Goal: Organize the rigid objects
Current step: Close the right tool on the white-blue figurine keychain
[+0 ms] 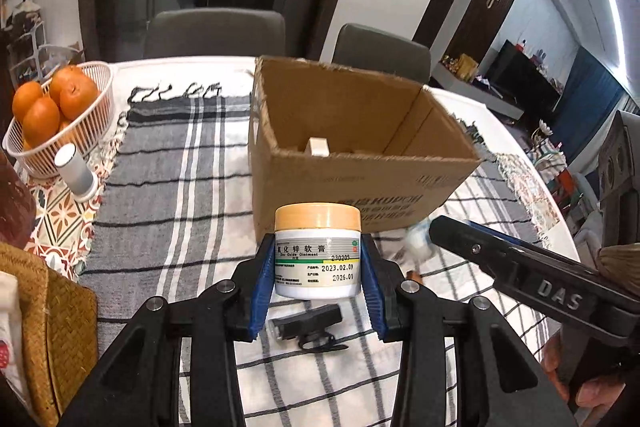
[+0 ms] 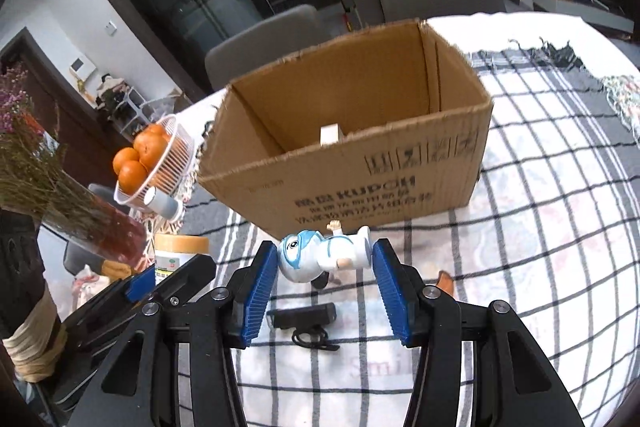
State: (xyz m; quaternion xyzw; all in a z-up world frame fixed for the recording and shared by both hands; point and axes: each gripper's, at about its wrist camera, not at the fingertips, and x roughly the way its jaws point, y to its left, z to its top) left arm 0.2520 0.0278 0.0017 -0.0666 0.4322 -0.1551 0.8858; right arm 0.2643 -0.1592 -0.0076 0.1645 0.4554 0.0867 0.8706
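My left gripper [image 1: 318, 267] is shut on a white ointment jar [image 1: 318, 253] with a yellow lid and holds it above the cloth in front of an open cardboard box [image 1: 348, 183]. The jar also shows in the right wrist view [image 2: 180, 253]. A white block [image 1: 318, 147] sits inside the box. My right gripper [image 2: 325, 267] is open around a white-and-blue toy figure [image 2: 320, 255] lying on its side on the cloth; the left pad is at its head, the right pad stands apart. A small black device [image 2: 302, 317] with a cord lies below it.
A white basket of oranges [image 1: 60, 115] and a white cylinder [image 1: 76, 171] stand at the left. A woven basket [image 1: 52, 327] is at the near left. A vase of dried flowers [image 2: 80, 211] stands left of the right gripper. Grey chairs [image 1: 216, 31] stand behind the table.
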